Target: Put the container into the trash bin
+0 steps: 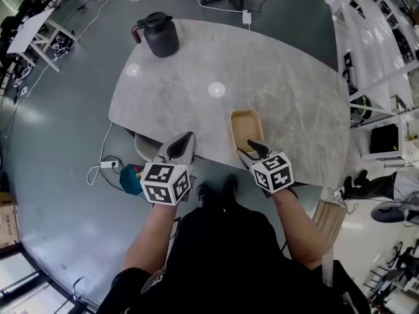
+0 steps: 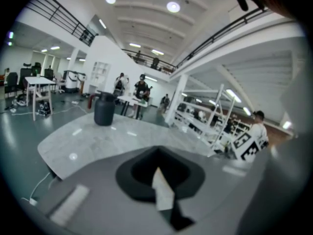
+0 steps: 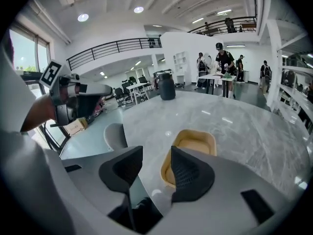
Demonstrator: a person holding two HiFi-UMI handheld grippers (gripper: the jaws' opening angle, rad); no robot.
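Observation:
A shallow tan container (image 1: 245,124) (image 3: 195,142) lies empty on the marble table (image 1: 275,77) near its front edge. My right gripper (image 1: 256,150) (image 3: 154,153) hovers over the container's near end, jaws open with nothing between them; its right pad covers the container's near rim. My left gripper (image 1: 183,142) (image 2: 159,153) is held off the table's front edge to the left, its black pads together and empty. A pale grey rounded thing (image 1: 145,148) (image 3: 115,135) stands on the floor under that edge; whether it is the bin I cannot tell.
A black jug (image 1: 160,34) (image 3: 167,89) stands at the table's far left corner. On the floor lie a power strip with cables (image 1: 108,164) and a teal object (image 1: 131,180). White shelving (image 1: 373,57) runs along the right. People stand at a distant table.

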